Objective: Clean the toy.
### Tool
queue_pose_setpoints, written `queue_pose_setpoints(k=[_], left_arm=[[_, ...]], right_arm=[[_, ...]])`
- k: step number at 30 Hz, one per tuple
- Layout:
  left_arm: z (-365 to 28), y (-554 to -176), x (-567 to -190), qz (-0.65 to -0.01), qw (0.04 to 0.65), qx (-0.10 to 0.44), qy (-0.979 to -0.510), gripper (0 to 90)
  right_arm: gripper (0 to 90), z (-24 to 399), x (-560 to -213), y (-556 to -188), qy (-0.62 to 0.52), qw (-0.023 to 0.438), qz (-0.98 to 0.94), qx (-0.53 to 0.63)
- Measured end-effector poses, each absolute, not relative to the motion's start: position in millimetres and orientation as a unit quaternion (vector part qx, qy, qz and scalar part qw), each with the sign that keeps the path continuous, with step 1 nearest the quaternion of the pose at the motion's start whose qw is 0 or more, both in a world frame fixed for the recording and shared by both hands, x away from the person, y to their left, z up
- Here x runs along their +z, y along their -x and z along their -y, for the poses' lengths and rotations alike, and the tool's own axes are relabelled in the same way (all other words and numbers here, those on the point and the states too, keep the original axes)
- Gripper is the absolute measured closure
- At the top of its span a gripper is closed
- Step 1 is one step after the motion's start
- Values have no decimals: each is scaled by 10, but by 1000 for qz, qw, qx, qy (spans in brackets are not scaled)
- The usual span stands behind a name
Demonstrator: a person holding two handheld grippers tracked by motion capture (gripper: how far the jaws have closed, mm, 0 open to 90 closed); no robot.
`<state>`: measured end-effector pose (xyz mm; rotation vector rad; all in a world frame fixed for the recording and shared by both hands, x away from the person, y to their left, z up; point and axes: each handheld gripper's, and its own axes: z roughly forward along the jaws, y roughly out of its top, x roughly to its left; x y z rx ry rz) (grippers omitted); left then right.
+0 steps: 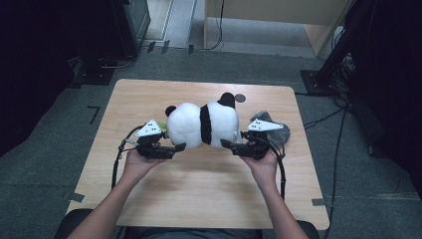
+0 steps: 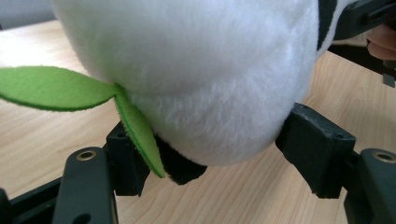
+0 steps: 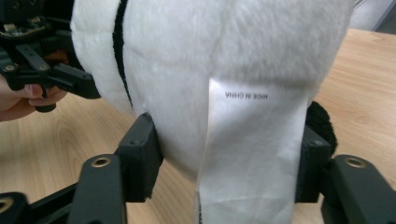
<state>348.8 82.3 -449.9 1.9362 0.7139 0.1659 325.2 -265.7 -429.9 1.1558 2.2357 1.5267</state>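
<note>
Panda plush [image 1: 201, 124] at frame centre of the high view, lying on the desk [image 1: 199, 194]; forearms rising from the bottom edge, angled inward, palms cupped beneath; left tool [image 1: 180, 147] half open at the plush's left end, jaws flanking white fur beside a green leaf [image 2: 56, 88], grip not certain; right tool [image 1: 226, 144] partly open, pressing the right end, label [image 3: 252, 154] between.

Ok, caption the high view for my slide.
Two hand-held grippers flank a plush panda lying on a wooden table.

The panda toy's white sewn-in label [image 3: 252, 149] reads "MADE IN CHINA", printed upside down.
</note>
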Motion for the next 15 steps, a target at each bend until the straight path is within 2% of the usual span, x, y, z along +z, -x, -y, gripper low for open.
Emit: queue_pose_setpoints(k=[7, 15], left_arm=[[-892, -3540, -4530, -329, 524, 35, -785, 307], [-949, -3553, -4530, -337, 527, 29, -780, 308]], right_arm=[[306, 2614, -4297, -3236, -387, 108, -765, 504], [300, 2603, -4293, -3228, -385, 89, -767, 506]])
